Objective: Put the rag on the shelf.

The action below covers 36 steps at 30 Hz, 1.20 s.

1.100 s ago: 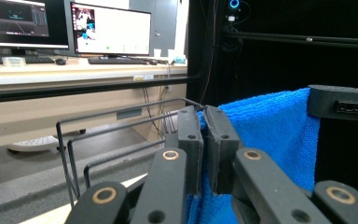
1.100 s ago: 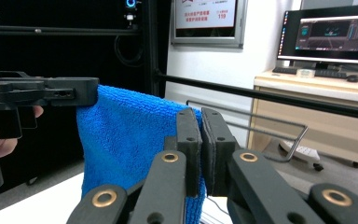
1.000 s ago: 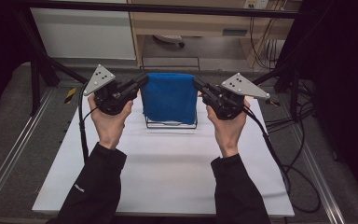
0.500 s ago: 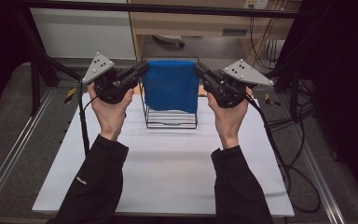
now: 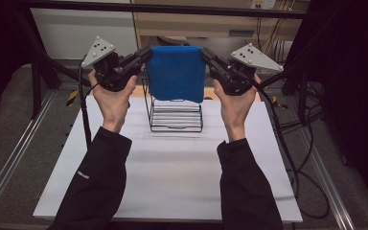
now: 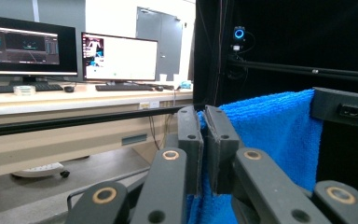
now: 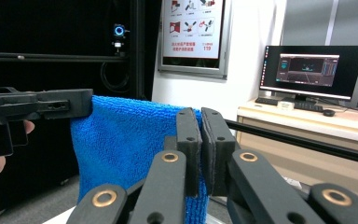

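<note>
Hanging blue towel [image 5: 176,72] hides wire rack [image 5: 175,122] top, claws pinching corners

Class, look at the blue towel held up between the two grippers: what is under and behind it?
Under the blue towel stands a black wire rack on the white table. The towel covers the rack's upper part, so that part cannot be seen.

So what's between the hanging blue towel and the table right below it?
In the high view, a black wire rack stands on the white table under the blue towel, whose lower edge hangs at the rack's top.
</note>
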### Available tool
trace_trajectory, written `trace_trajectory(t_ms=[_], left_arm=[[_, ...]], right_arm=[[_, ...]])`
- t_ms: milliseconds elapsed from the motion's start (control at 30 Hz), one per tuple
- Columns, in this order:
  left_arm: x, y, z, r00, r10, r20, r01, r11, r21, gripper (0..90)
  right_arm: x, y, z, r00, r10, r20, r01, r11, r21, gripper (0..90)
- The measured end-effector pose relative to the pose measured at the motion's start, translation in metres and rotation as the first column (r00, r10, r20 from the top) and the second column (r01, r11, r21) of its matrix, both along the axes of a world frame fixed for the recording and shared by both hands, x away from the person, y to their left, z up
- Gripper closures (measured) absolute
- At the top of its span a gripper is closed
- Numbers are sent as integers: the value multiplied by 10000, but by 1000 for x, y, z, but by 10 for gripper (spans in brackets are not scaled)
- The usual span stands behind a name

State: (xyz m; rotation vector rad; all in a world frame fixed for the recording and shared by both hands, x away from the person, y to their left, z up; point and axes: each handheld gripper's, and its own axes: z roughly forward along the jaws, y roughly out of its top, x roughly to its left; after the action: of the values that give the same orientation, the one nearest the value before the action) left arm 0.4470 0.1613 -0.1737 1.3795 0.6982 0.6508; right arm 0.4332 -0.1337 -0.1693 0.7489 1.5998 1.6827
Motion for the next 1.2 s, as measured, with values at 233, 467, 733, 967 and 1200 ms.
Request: trace_trajectory(t_ms=[233,467,733,967,1200], left_arm=[[8,-3,13,9998,144,166,-148,9996,240,851],[16,-7,23,9994,233,269,-242,9992,330,850],[31,-7,25,9994,261,246,-264,9996,95,850],[44,-7,28,9987,368,351,-371,9993,77,850],[55,-8,28,9982,463,376,-466,9989,55,850]], right_arm=[[12,0,7,9999,-135,61,135,9999,43,871],[23,-2,13,9998,-207,65,206,9997,145,870],[37,-2,19,9995,-307,74,305,9994,182,870],[51,0,21,9993,-375,45,374,9989,299,870],[67,1,24,9988,-482,31,481,9988,122,870]])
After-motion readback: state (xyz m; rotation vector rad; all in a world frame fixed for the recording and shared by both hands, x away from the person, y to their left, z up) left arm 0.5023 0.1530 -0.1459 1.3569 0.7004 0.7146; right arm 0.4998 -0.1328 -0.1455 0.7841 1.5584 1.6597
